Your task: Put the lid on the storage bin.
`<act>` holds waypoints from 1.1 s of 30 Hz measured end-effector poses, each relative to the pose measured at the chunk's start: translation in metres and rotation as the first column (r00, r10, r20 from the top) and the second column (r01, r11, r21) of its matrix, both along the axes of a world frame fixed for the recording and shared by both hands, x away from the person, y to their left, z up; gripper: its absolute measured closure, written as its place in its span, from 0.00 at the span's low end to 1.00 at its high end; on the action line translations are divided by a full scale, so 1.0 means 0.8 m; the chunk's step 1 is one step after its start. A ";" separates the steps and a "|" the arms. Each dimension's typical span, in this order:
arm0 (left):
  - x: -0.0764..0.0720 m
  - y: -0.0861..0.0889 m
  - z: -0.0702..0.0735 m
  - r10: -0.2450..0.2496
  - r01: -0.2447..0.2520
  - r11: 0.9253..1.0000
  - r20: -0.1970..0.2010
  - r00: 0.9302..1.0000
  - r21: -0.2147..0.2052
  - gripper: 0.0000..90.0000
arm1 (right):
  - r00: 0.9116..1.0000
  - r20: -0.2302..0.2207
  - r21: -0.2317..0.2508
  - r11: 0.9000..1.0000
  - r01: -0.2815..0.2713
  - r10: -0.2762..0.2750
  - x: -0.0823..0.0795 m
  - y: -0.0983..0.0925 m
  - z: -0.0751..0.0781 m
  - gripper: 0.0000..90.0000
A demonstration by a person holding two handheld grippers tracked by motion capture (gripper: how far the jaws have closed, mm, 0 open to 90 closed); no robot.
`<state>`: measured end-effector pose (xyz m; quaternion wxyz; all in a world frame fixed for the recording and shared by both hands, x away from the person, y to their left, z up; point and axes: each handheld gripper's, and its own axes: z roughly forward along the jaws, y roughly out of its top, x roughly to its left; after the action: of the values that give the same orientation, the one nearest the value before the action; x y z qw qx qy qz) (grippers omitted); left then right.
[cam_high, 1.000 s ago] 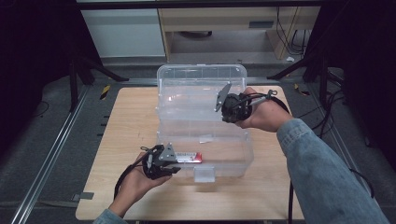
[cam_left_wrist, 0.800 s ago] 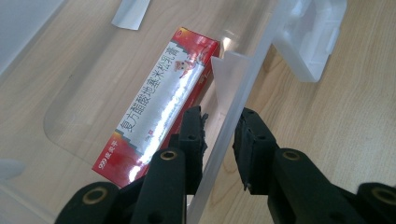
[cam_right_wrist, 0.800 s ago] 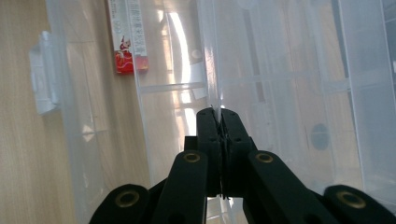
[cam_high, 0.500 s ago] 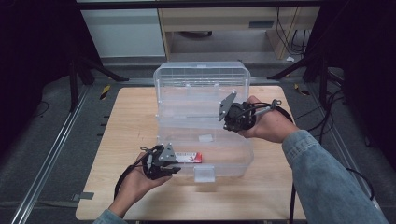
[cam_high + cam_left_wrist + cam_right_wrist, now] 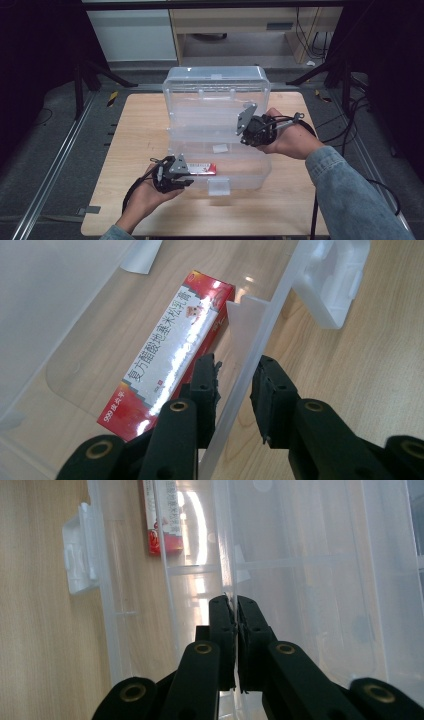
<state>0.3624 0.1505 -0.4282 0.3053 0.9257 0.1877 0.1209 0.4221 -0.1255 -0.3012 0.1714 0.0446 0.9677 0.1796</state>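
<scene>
A clear plastic box [image 5: 250, 177] stands on the wooden table with its hinged lid [image 5: 215, 95] raised. A red carton [image 5: 202, 170] with white Chinese print lies inside by the front wall. My left gripper [image 5: 187, 180] straddles that front wall [image 5: 260, 335]: one jaw is inside beside the carton [image 5: 170, 355], one outside, and a gap shows at the pads, so it [image 5: 235, 367] is open. My right gripper [image 5: 244, 131] is shut on the thin side edge of the lid [image 5: 225, 540], jaws [image 5: 235, 602] pressed together on it.
The box's white latch tab [image 5: 218, 186] sticks out from the front wall, to the right of my left gripper [image 5: 330, 285]. Bare table top [image 5: 135, 130] lies left of the box. Dark stands and cables surround the table; a cabinet [image 5: 225, 30] is behind.
My right hand has shifted a little left and toward the person, still gripping the lid's edge. The left hand and the carton have stayed put.
</scene>
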 end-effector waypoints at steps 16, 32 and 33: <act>0.000 0.004 -0.002 0.019 -0.020 0.999 -0.021 1.000 -0.045 0.77 | 1.000 -0.018 0.015 1.000 0.002 -0.001 -0.007 -0.003 -0.005 0.96; -0.031 0.031 0.069 0.094 -0.094 0.956 -0.011 0.995 -0.276 0.54 | 1.000 0.004 0.015 1.000 0.007 -0.007 -0.010 -0.005 -0.007 0.96; -0.031 0.034 0.074 0.104 -0.105 0.951 -0.021 0.994 -0.292 0.50 | 1.000 0.005 0.017 1.000 0.007 -0.007 -0.010 -0.005 -0.007 0.96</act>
<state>0.3377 0.1774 -0.3692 0.4317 0.8594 0.2530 0.1054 0.4140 -0.1296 -0.3067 0.1741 0.0491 0.9655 0.1873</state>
